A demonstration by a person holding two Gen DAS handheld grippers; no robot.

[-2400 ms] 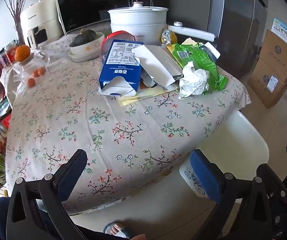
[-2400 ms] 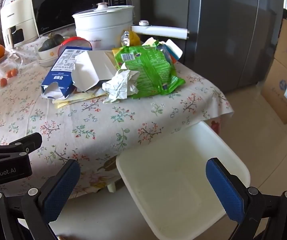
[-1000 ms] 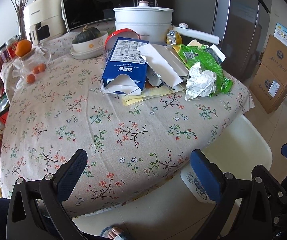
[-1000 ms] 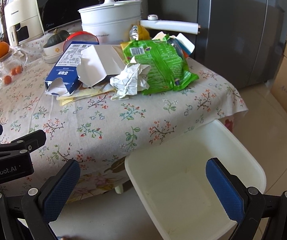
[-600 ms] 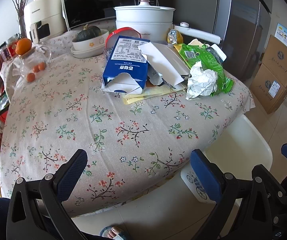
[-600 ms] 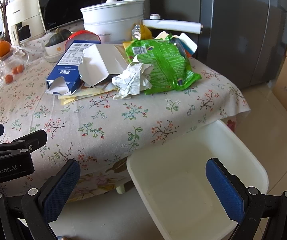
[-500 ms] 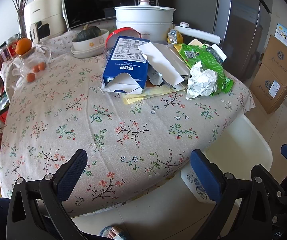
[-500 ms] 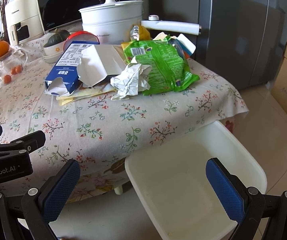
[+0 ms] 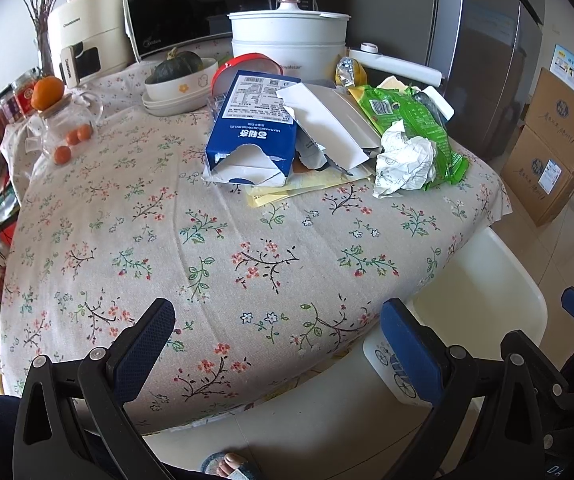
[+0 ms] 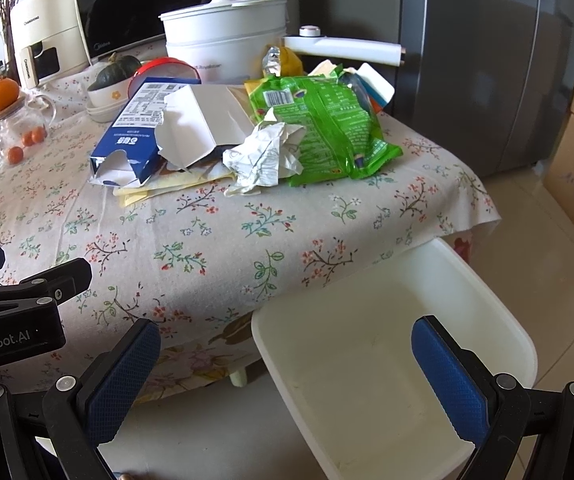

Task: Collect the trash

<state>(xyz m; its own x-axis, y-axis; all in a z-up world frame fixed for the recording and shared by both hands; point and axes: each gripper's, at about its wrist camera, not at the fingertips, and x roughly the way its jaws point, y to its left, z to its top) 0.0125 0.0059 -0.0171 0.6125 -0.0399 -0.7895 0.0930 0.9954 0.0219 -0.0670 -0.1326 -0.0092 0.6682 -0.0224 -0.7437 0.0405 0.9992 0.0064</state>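
A crumpled white paper wad [image 10: 265, 156], green snack bag [image 10: 327, 128] and torn blue carton [image 10: 135, 136] lie heaped on the floral tablecloth [image 10: 215, 240]. Beside the table, the white plastic bin [image 10: 367, 360] holds nothing visible. My left gripper [image 9: 279, 340] and right gripper [image 10: 287, 364] both gape wide, holding nothing.

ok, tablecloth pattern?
Beige tablecloth with small red, green and blue floral sprigs; clearest in the left wrist view.

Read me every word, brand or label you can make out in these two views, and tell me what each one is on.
"CHANGHONG": cream appliance at the back left.
"Midea": microwave, lower front.
"Royalstar": white cooker, partly hidden.
"enRobot.AI": left gripper body, first letters cut off.
Blue carton: white Chinese brand characters and a fine-print panel, too small to read.
Green snack bag: barcode and print, unreadable.
Cardboard boxes: script and labels blurred.
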